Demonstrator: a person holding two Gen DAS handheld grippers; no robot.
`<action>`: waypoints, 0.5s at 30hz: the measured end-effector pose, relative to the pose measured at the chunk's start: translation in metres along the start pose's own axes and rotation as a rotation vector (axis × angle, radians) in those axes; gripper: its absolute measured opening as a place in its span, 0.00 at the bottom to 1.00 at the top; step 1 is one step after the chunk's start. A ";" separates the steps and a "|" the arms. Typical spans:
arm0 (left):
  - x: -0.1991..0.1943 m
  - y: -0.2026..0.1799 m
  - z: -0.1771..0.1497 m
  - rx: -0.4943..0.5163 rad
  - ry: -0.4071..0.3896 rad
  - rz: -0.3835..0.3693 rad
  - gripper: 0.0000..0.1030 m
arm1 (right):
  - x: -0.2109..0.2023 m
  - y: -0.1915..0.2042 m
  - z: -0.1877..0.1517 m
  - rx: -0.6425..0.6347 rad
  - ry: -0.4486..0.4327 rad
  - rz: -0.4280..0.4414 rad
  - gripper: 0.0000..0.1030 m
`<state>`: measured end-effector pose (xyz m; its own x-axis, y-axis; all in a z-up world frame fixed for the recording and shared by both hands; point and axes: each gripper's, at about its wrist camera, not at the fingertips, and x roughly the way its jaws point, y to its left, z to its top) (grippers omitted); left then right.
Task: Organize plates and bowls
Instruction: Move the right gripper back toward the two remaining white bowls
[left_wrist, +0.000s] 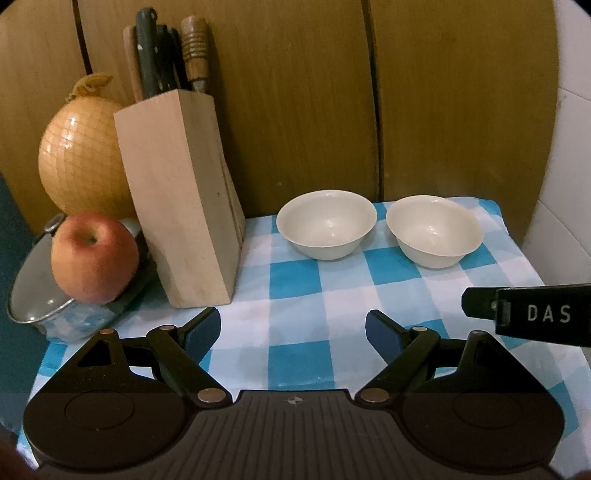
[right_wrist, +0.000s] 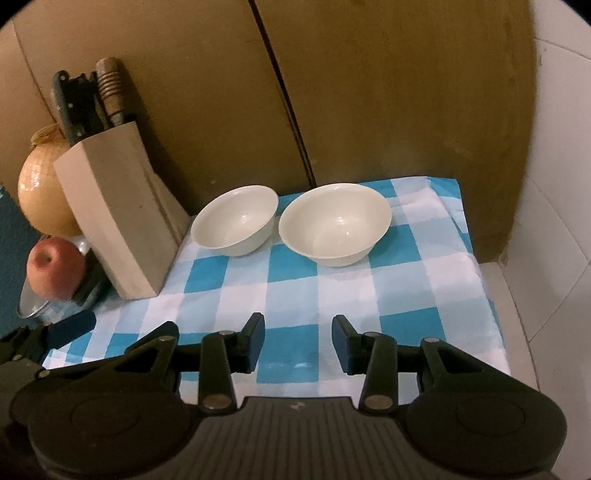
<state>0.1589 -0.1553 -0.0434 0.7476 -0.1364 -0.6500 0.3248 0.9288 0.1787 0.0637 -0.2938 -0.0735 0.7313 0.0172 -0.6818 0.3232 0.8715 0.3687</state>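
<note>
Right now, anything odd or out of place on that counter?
An apple sits on a pot lid, left of the knife block, where it could roll off. Both bowls stand upright, apart and empty on the checked cloth. No spills visible.

Two white bowls (right_wrist: 236, 220) (right_wrist: 334, 224) sit apparently just apart on the checked cloth (right_wrist: 295, 288), beyond the empty, parted right gripper (right_wrist: 297, 342).

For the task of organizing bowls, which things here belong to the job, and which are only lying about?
Belong to the job:
- left bowl
- right bowl

Only lying about:
- knife block with knives
- apple
- netted round fruit
- pot lid under the apple
- checked cloth
</note>
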 end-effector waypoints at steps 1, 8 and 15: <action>0.003 0.000 0.001 -0.004 0.008 -0.002 0.87 | 0.002 -0.001 0.001 0.003 -0.001 -0.004 0.33; 0.022 -0.002 0.008 -0.006 0.029 0.006 0.87 | 0.017 -0.008 0.012 0.037 -0.008 -0.033 0.33; 0.036 -0.005 0.012 -0.002 0.045 0.003 0.87 | 0.032 -0.013 0.023 0.049 -0.013 -0.065 0.33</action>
<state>0.1908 -0.1689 -0.0590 0.7218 -0.1176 -0.6821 0.3213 0.9298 0.1797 0.0969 -0.3159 -0.0857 0.7156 -0.0458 -0.6970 0.3996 0.8453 0.3546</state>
